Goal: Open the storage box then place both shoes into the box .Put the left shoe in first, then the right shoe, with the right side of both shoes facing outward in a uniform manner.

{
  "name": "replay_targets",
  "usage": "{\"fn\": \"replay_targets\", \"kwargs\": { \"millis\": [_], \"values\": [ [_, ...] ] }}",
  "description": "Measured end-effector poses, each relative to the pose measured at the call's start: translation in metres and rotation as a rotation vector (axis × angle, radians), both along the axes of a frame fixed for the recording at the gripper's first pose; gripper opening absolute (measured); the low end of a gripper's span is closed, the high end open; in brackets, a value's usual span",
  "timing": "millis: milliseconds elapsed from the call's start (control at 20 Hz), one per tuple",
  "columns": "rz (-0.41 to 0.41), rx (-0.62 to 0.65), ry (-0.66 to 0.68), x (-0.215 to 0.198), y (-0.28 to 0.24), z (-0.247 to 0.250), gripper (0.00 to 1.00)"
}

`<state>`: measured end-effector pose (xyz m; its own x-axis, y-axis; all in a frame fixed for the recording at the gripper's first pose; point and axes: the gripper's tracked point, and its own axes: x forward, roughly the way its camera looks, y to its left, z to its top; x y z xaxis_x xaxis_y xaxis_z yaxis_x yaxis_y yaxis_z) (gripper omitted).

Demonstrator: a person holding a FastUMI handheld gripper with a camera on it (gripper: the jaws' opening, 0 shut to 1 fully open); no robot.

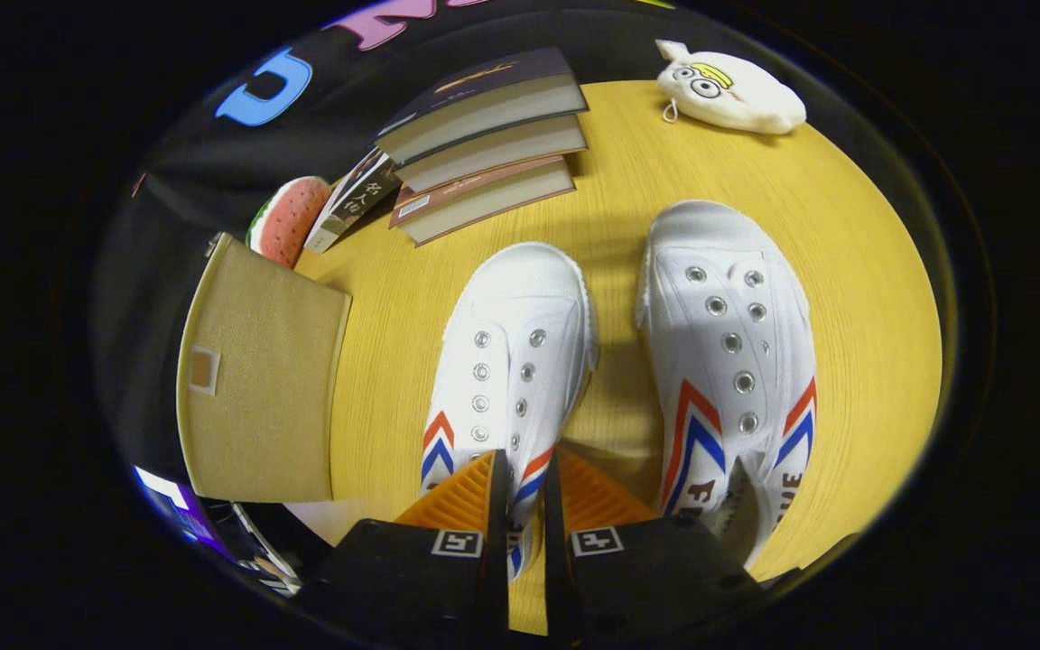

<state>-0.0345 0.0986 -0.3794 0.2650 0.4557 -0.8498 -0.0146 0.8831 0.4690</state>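
Gripper view: the tongs (525, 492) sit at six o'clock with their two fingers nearly together, clamped on a thin edge at the heel side of the left shoe (509, 361); both fingers appear to press on it. That shoe lies on the yellow surface (863, 298), toe pointing to twelve o'clock. The right shoe (729, 352) lies just beside it at three o'clock, not touching. The storage box (258, 379), beige fabric, stands at nine o'clock of the left shoe. Books (484, 135) are stacked at twelve o'clock, a watermelon toy (287, 217) at ten, a white pouch (732, 90) at one.

Risk, as I judge it: the pinch is narrow, so the shoe could swing or slip when lifted, and the box looks unopened.
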Motion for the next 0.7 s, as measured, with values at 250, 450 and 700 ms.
{"fn": "replay_targets", "kwargs": {
  "millis": [250,450,700],
  "values": [
    [-0.017,0.007,-0.006,0.0,0.001,0.003,0.06],
    [-0.015,0.028,-0.022,-0.003,0.008,0.019,0.05],
    [-0.078,0.08,-0.039,-0.003,0.013,0.052,0.05]
  ]
}}
